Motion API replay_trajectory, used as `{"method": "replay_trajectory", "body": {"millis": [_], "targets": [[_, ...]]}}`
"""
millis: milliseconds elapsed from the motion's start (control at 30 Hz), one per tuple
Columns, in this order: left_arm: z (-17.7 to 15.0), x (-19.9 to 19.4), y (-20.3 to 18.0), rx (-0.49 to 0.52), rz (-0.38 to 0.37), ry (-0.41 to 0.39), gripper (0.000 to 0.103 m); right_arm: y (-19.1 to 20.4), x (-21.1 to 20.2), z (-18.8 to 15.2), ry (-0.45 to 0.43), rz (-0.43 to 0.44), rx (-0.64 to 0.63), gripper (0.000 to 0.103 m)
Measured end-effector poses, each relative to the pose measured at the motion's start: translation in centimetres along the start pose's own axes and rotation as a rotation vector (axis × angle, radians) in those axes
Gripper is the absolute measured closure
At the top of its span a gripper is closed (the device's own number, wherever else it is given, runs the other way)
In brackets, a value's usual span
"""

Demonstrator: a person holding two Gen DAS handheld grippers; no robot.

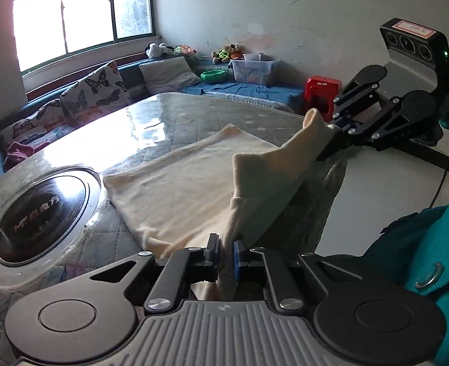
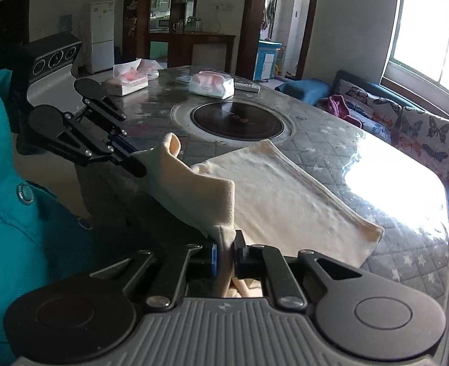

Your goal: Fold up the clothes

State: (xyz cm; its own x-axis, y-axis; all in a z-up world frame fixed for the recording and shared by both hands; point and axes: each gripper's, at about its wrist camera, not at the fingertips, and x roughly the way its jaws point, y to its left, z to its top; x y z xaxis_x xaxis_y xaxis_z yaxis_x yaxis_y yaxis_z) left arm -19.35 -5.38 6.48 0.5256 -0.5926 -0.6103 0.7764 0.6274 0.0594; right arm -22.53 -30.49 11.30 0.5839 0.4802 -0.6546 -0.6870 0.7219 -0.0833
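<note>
I have the left gripper [image 1: 226, 254] and right gripper [image 2: 224, 254] each pinched tight on a near corner of the cream garment [image 1: 194, 180], lifted off the table's [image 1: 151, 116] near edge so it can fold toward the far edge.

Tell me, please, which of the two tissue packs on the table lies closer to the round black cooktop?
The tissue pack just beyond the round black cooktop is closer; the other tissue pack sits farther left, toward the table's edge.
</note>
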Motion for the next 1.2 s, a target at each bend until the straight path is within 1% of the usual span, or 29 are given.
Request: {"method": "replay_trajectory", "body": {"millis": [167,200,267,433,600,700,867,933,1033,1067,1133,1200], "targets": [[1.8,1.2,1.7,-0.037,0.038,-0.035,0.093,-1.1,0.2,0.9,-0.009,-0.013,0.034,0.095],[2.2,1.5,2.1,-0.033,0.045,-0.043,0.093,-1.4,0.3,1.2,-0.010,-0.019,0.035,0.095],[3.2,2.3,2.8,-0.022,0.060,-0.058,0.093,-2.6,0.8,2.1,-0.010,-0.033,0.030,0.095],[5.7,5.7,5.3,-0.035,0.070,-0.067,0.093,-6.6,2.7,4.2,0.003,-0.045,0.053,0.095],[7.8,10.5,7.4,-0.039,0.078,-0.039,0.093,-10.8,5.6,5.4,0.042,-0.056,0.082,0.095],[8.3,13.2,8.5,-0.052,0.082,-0.013,0.094,-12.9,7.8,5.6,0.069,-0.072,0.090,0.095],[8.3,17.0,10.4,-0.097,0.099,0.035,0.095,-15.3,11.7,4.8,0.110,-0.091,0.133,0.095],[8.3,17.8,11.0,-0.128,0.102,0.046,0.095,-15.9,13.0,4.3,0.111,-0.114,0.165,0.094],[8.1,18.6,11.6,-0.153,0.116,0.057,0.093,-16.9,14.2,3.3,0.105,-0.136,0.228,0.090],[8.1,18.7,11.8,-0.159,0.125,0.059,0.091,-17.1,14.4,3.0,0.101,-0.146,0.246,0.086],[8.1,18.8,12.2,-0.167,0.161,0.064,0.091,-17.3,14.5,2.3,0.091,-0.170,0.283,0.081],[8.2,18.9,12.8,-0.196,0.200,0.069,0.091,-17.5,14.4,1.8,0.086,-0.201,0.322,0.070]]}}
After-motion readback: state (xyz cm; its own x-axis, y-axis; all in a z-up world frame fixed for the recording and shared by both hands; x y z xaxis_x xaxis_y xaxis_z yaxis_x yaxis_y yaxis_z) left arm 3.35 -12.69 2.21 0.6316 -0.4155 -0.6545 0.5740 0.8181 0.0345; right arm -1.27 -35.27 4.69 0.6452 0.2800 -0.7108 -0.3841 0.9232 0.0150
